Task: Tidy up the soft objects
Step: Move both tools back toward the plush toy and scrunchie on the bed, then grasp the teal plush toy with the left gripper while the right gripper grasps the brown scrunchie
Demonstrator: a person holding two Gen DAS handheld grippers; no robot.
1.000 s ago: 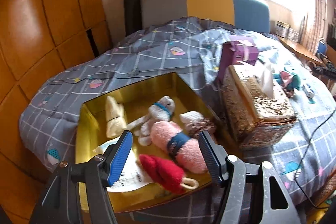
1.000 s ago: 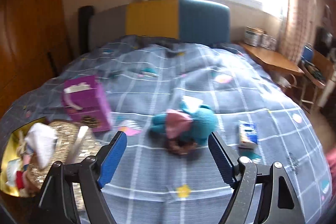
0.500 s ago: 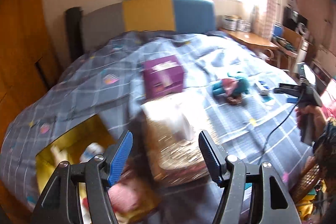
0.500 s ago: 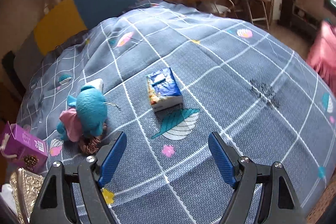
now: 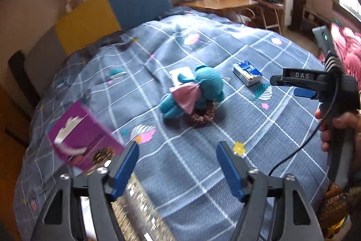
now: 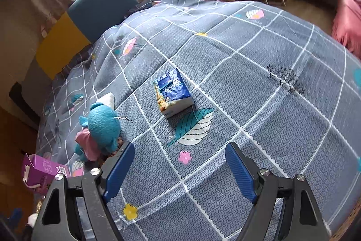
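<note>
A teal plush toy (image 5: 207, 83) with a pink cloth lies on the grey checked quilt (image 5: 225, 173), beyond my left gripper (image 5: 177, 150). A brown scrunchie (image 5: 202, 115) lies against the toy. The left jaws are opening, with only quilt between them. My right gripper (image 6: 180, 146) hovers over the quilt short of a blue tissue pack (image 6: 173, 92), its jaws opening with nothing between them. That view has the plush toy (image 6: 101, 128) at the left. The left wrist view shows the right gripper (image 5: 284, 86) side-on in a hand (image 5: 338, 125), near the tissue pack (image 5: 247, 72).
A purple box (image 5: 83, 141) and a gold glittery tissue box (image 5: 135, 207) sit at the lower left. A white card (image 5: 181, 73) lies behind the toy. A wooden desk (image 5: 221, 1) and chair stand past the bed. Pink fabric (image 6: 347, 22) lies at the right.
The left view swung right, from the gold tray of soft toys to the middle of the bed, and its jaws widened. The right view turned from the plush toy to the tissue pack.
</note>
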